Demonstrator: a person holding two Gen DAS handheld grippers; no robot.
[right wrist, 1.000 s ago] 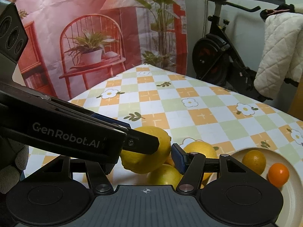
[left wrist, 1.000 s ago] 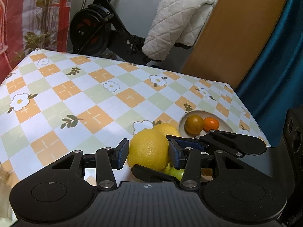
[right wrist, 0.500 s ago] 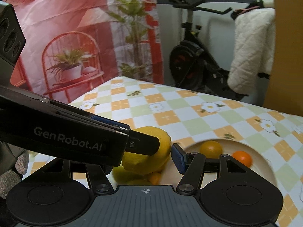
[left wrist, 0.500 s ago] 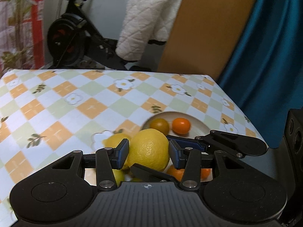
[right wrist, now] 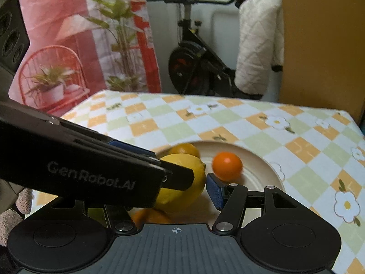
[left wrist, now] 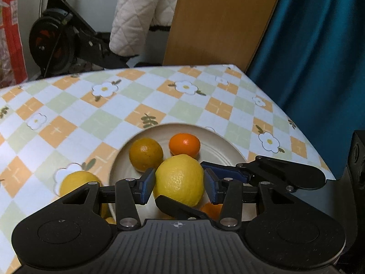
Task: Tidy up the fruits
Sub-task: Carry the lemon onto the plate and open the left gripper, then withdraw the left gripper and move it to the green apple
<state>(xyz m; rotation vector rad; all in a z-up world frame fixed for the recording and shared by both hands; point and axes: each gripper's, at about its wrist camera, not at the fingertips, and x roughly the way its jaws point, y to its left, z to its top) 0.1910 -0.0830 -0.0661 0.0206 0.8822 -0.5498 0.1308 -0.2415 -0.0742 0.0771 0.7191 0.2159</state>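
My left gripper is shut on a large yellow lemon and holds it over the near side of a cream plate. On the plate lie a dull orange and a bright tangerine. The right gripper sits around the same lemon; its right pad stands a little off the fruit and its left finger is hidden behind the left gripper's arm. Another lemon lies on the table left of the plate. More fruit shows under the grippers.
The table has a checked flower cloth. Its far right edge borders a teal curtain. A wooden board and an exercise bike stand behind the table.
Both grippers have moved right with the lemon, from beside the fruit pile to above the plate. The plate and its two fruits are now closer and more central.
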